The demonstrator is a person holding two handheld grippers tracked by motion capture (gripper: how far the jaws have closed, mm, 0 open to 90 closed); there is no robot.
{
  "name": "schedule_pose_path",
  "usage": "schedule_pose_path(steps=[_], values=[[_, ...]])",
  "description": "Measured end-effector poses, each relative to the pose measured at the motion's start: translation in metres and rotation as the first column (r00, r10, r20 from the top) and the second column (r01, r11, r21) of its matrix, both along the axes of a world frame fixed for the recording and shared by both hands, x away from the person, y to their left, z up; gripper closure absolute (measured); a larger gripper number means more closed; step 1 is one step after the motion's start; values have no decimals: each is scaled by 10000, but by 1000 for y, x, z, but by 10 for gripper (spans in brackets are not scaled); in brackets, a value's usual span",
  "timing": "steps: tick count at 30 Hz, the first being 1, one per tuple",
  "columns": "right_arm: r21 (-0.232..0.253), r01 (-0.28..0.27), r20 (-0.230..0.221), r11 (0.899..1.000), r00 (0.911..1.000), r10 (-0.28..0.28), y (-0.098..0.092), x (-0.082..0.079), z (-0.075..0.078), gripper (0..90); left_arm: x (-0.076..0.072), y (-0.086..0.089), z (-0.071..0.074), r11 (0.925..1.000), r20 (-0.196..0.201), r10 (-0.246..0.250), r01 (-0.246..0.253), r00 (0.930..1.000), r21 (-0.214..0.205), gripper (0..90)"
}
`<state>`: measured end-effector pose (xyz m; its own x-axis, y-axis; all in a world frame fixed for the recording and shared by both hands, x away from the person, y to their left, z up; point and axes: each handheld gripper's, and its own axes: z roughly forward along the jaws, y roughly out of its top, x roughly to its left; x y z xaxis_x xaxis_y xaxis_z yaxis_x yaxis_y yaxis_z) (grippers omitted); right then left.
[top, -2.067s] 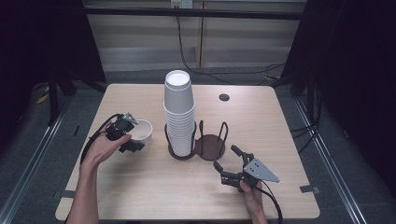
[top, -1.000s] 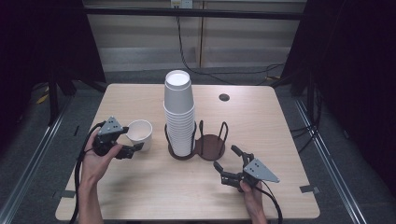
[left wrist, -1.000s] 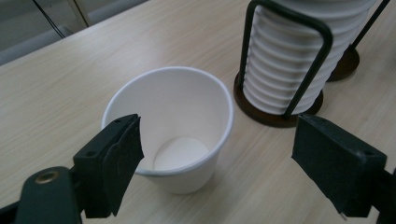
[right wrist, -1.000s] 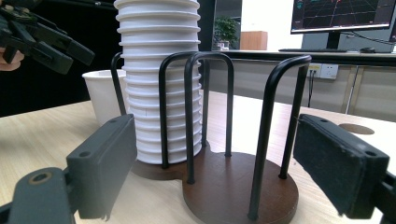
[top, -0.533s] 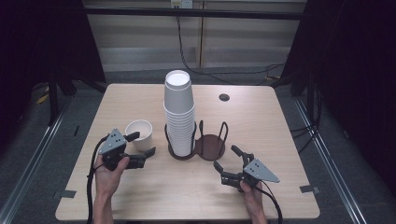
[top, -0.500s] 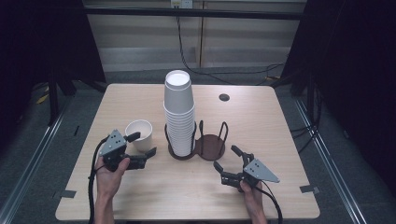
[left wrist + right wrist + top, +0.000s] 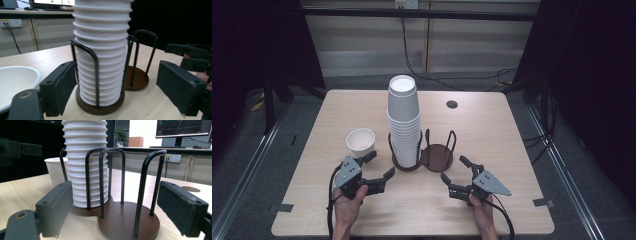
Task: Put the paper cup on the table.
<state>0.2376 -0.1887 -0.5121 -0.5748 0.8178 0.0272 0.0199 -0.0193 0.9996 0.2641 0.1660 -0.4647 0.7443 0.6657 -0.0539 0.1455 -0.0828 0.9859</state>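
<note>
Left gripper (image 7: 380, 166): jaws apart, nothing between the pads, held low over the worktop near its front edge, left of centre, aimed at the cup stack. Seen along its own jaws, black fingers (image 7: 60, 87) framing the stack of white paper cups (image 7: 101, 50) without touching it. Just off the left jaw tip, toward the left edge: single white cup (image 7: 360, 142), upright, mouth up, free of the gripper, standing on the bare wood; in the left gripper view, its rim (image 7: 17, 83) at the lower left.

Right gripper (image 7: 457, 171): jaws wide apart, empty, low near the front edge, right of centre, pointing at the holder. Along its jaws, pads (image 7: 56, 206) either side of the empty bay of the dark wooden holder (image 7: 130, 222), clear of the black wire hoops (image 7: 150, 192).

Holder (image 7: 437, 156) at mid-worktop, two round bases joined: left bay filled by the tall stack (image 7: 404, 120), upside down, bottoms up, ringed by wire hoops; right bay bare. Stack and single cup near but apart.

Farther back, toward the rear right corner: small dark round hole (image 7: 452, 104) in the worktop (image 7: 512, 150). Beyond the rear edge, cables (image 7: 412, 55) on the floor.
</note>
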Motion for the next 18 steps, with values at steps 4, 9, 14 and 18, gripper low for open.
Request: schedule_pose_path(steps=[4, 9, 14, 18], values=[[0, -3, -1, 10000, 10000, 3, 0, 0, 0, 129, -5, -9, -9, 9999, 19, 70, -70, 10000, 95, 160], [0, -2, 3, 10000, 10000, 2, 0, 0, 0, 130, -10, -15, -23, 10000, -116, 31, -30, 9999, 26, 160], [-4, 2, -6, 10000, 10000, -2, 0, 0, 0, 130, -15, -20, -33, 9999, -222, 54, -56, 9997, -102, 160], [-1, 0, -9, 10000, 10000, 0, 0, 0, 0, 130, -17, -22, -41, 10000, 14, 18, -18, 10000, -46, 160]])
